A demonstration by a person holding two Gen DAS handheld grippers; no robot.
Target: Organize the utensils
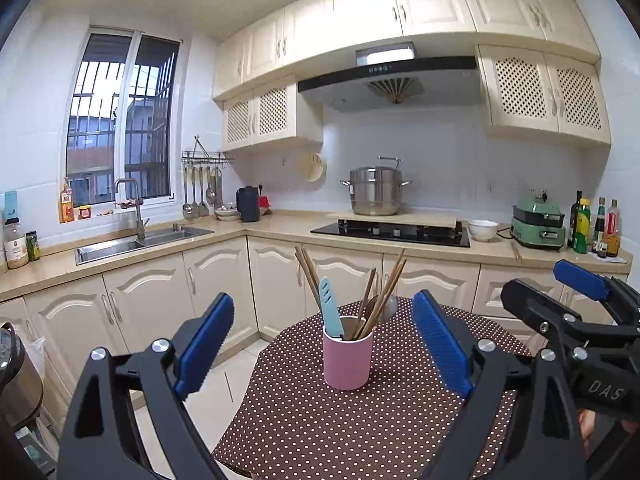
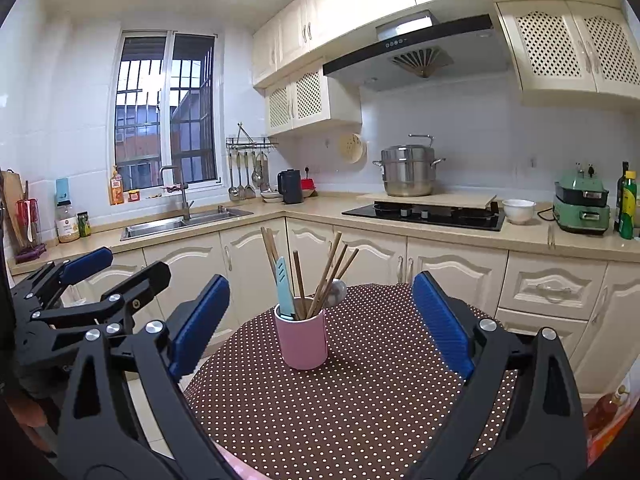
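A pink cup (image 1: 347, 360) stands upright on a round table with a brown polka-dot cloth (image 1: 360, 432). It holds several wooden chopsticks (image 1: 386, 292), a light blue sheathed knife (image 1: 331, 307) and a metal spoon (image 1: 387, 307). My left gripper (image 1: 324, 344) is open and empty, its blue pads apart on either side of the cup, nearer to me. My right gripper (image 2: 320, 320) is open and empty, facing the same cup (image 2: 302, 340). The right gripper also shows at the right of the left wrist view (image 1: 560, 292). The left gripper shows at the left of the right wrist view (image 2: 116, 268).
An L-shaped counter runs behind the table with a sink (image 1: 136, 242), a black hob (image 1: 392, 232) with a steel pot (image 1: 375, 191), a white bowl (image 1: 483, 230), a green appliance (image 1: 538, 222) and bottles (image 1: 596, 226). Ladles hang on a wall rack (image 1: 202, 192).
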